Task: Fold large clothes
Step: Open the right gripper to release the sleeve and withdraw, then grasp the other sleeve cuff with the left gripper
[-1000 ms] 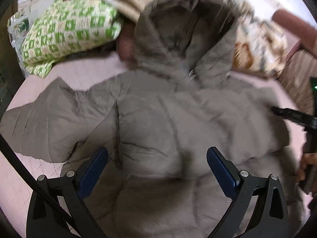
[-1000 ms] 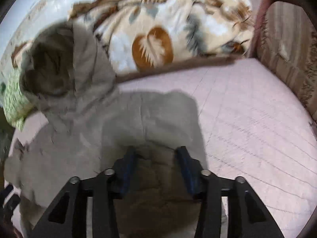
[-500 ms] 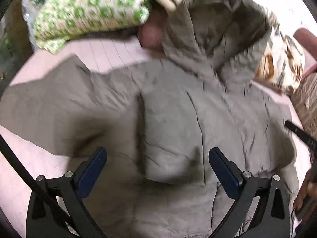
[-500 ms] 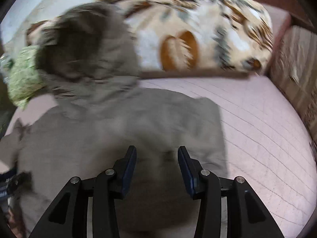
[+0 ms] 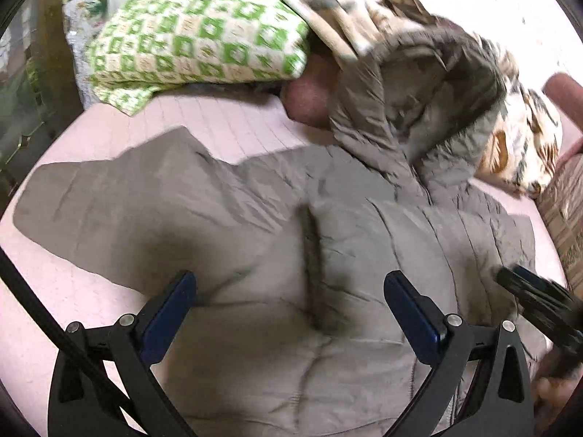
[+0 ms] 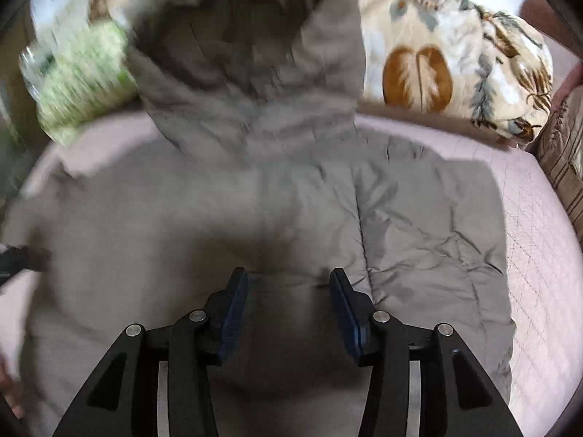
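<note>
Nearest, lower frame of each wrist view: my left gripper (image 5: 289,304) has its jaws wide with nothing between them, hovering over the jacket (image 5: 328,255). My right gripper (image 6: 288,300) has its jaws at a middling gap and opening; fabric lies under them, but I see no pad pressing on it.

The jacket, grey and quilted, lies spread flat on the pink bed (image 5: 226,123). One sleeve (image 5: 109,211) runs out to the left of the left view. The right-hand side looks already turned in, ending in a straight edge (image 6: 499,240) right of centre in the right view.

Further up: the hood (image 5: 419,102) stands propped against the leaf-print blanket (image 6: 455,47), with the green checked pillow (image 5: 196,40) at upper left.

Risks, as I judge them: puffy, slick fabric may spring back and undo the fold; narrow jaws may pinch one layer only; both grippers work close together at lower right of the left view and could clash.

Open room: bare bed to the right of the straight edge and around the sleeve. Bedding crowds the far side.
</note>
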`<state>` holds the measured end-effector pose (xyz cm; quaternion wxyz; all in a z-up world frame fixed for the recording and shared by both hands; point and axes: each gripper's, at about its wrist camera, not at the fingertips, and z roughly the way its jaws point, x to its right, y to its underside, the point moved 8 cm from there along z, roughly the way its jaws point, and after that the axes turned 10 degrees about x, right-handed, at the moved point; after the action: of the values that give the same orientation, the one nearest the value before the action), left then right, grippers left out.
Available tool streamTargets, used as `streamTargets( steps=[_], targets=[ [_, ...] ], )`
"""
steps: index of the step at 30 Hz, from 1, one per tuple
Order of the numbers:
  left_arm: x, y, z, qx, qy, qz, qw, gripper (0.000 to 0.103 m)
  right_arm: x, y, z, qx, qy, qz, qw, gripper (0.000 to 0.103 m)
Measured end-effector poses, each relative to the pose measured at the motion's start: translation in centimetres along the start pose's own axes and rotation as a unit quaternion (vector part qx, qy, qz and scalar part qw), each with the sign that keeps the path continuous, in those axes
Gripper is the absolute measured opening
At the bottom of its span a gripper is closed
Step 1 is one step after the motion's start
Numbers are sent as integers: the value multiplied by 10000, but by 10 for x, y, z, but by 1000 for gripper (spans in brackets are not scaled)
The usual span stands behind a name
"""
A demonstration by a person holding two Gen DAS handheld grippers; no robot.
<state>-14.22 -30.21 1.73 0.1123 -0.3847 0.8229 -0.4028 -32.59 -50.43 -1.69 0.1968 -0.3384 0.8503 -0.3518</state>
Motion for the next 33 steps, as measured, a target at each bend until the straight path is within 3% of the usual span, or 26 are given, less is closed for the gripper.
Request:
streamTargets(
  steps=[3,5,10,13,16,18,21,22,25,31,33],
  targets=[
    [-30,-11,-8,104,-49,-240,9996,103,-11,0,-50,344,-331,119,9988,51],
    [-58,-16,-11,175,-215,-373,9989,103,-21,12,-86,568,-607,106,9965,59],
    [-140,-18,-9,128,-602,-876,9943,103,-41,46,-121,988,-1049,-296,9891,62],
    [-205,-14,-5,54,-893,-1413,9859,103,-44,50,-114,938,-1224,-439,9871,62],
    [-277,-6,-6,53,-1133,-2123,9706,103,-39,55,-106,775,-1384,-176,9872,62],
    [-317,1,-7,78,-1129,-2622,9584,101,-38,56,-103,713,-1435,-61,9871,62],
    [-363,7,0,97,-1008,-3244,9405,90,-34,58,-103,689,-1505,56,9862,62],
    [-374,9,2,97,-989,-3365,9364,82,-33,58,-105,712,-1489,57,9863,62],
    [-398,11,11,190,-838,-3718,9243,75,-32,58,-107,732,-1480,-17,9863,62],
    [-419,-5,26,597,-683,-3906,9161,75,-31,59,-105,733,-1513,25,9858,62],
    [-425,-9,32,788,-563,-4055,9089,75,-31,60,-104,721,-1514,32,9858,62]
  ],
)
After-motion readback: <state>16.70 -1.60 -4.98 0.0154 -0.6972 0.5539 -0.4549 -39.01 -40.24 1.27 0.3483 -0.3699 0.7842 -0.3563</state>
